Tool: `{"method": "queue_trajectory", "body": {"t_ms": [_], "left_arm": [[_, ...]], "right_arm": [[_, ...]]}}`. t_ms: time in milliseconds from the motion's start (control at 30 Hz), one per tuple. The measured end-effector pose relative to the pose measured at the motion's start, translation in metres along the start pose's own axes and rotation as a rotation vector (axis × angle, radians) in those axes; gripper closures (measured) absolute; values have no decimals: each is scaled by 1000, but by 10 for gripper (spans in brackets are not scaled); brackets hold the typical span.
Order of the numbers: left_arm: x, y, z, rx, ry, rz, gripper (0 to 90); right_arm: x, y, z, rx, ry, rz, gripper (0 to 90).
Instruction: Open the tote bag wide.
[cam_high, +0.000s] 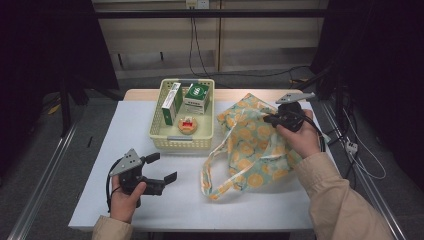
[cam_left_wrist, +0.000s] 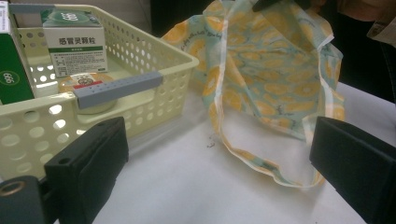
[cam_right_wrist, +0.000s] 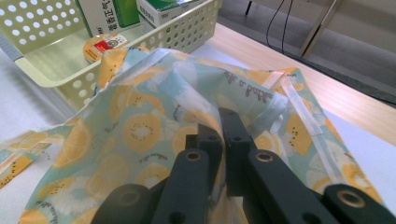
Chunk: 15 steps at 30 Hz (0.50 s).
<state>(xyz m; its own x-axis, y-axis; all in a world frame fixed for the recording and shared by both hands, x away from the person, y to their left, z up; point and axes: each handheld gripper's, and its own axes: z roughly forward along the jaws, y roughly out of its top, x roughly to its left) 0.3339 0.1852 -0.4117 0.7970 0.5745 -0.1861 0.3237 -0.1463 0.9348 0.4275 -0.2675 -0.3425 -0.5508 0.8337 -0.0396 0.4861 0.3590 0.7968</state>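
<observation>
A cloth bag (cam_high: 250, 145) printed with orange fruit slices on pale blue lies on the right half of the white table (cam_high: 150, 205). My right gripper (cam_high: 270, 119) is shut on the bag's upper rim (cam_right_wrist: 219, 116) and holds that edge lifted off the table. The bag (cam_left_wrist: 266, 70) hangs up in the left gripper view, its strap (cam_left_wrist: 252, 158) looped on the table. My left gripper (cam_high: 162, 167) is open over the table's front left, nothing between its jaws, pointing toward the basket and bag.
A pale yellow perforated basket (cam_high: 157, 137) at the table's back centre holds two green-and-white boxes (cam_high: 196, 97) and a small round tin (cam_high: 187, 125). Its grey handle (cam_left_wrist: 116, 88) faces the left gripper. Cables run along the right edge of the table.
</observation>
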Motion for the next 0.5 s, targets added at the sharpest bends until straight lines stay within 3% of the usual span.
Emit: {"method": "queue_trajectory", "body": {"t_ms": [200,500], "left_arm": [[3,7,7,5,-1,-5,44],[8,27,15,7,-1,7,44]], "right_arm": [[-4,7,-7,0,-4,13,887],[2,3,-2,14,20,15,886]]}}
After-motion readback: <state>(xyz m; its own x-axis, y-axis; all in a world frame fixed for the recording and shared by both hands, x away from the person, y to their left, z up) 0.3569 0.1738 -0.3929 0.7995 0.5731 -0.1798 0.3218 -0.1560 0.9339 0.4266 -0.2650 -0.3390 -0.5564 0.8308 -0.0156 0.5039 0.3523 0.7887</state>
